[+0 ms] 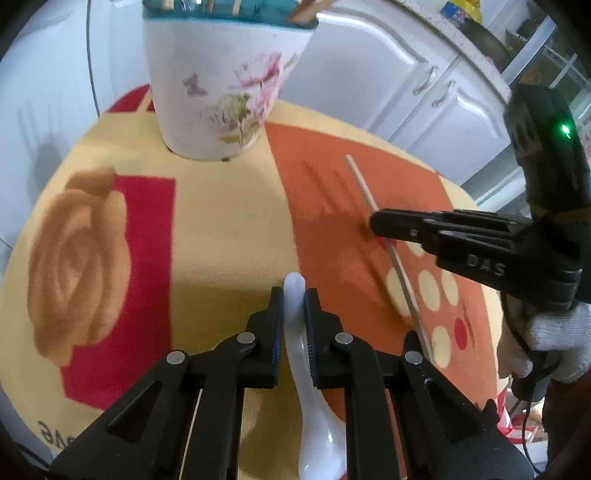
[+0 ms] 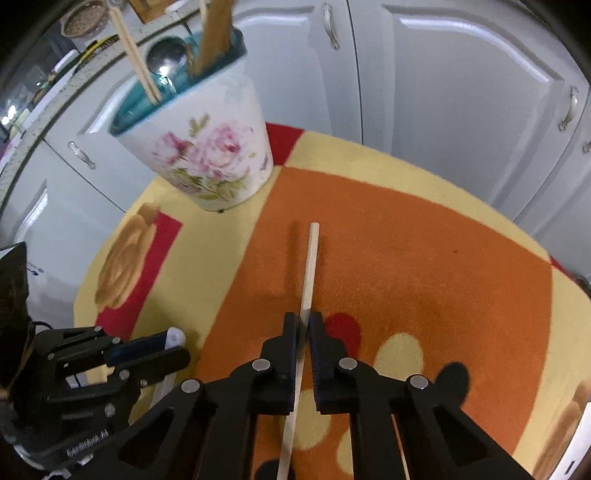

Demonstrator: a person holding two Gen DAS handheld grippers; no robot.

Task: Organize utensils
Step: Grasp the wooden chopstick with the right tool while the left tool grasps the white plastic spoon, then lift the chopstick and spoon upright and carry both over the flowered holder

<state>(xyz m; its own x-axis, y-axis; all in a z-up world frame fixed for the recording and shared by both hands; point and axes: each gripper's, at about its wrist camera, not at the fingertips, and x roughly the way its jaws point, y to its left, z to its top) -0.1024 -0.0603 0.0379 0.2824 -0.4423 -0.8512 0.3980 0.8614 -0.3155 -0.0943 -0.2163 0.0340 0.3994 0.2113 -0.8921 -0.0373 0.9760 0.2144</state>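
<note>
A white floral utensil holder [image 1: 221, 92] with a teal inside stands at the far end of the round mat [image 1: 221, 229]; it also shows in the right wrist view [image 2: 207, 155], holding chopsticks, a metal spoon and a wooden utensil. My left gripper [image 1: 294, 295] is shut on the handle of a white ceramic spoon [image 1: 314, 435], seen at lower left in the right wrist view [image 2: 173, 338]. My right gripper [image 2: 303, 321] is shut on a wooden chopstick [image 2: 310, 266], held above the mat's orange part; the left wrist view shows that chopstick [image 1: 364, 188] and gripper [image 1: 375, 221].
The patterned mat [image 2: 424, 258] covers a small round table. White cabinet doors [image 2: 443, 92] with metal handles stand close behind it. A counter with dishes [image 1: 476, 33] runs at the far right. A white-gloved hand [image 1: 554, 339] holds the right gripper.
</note>
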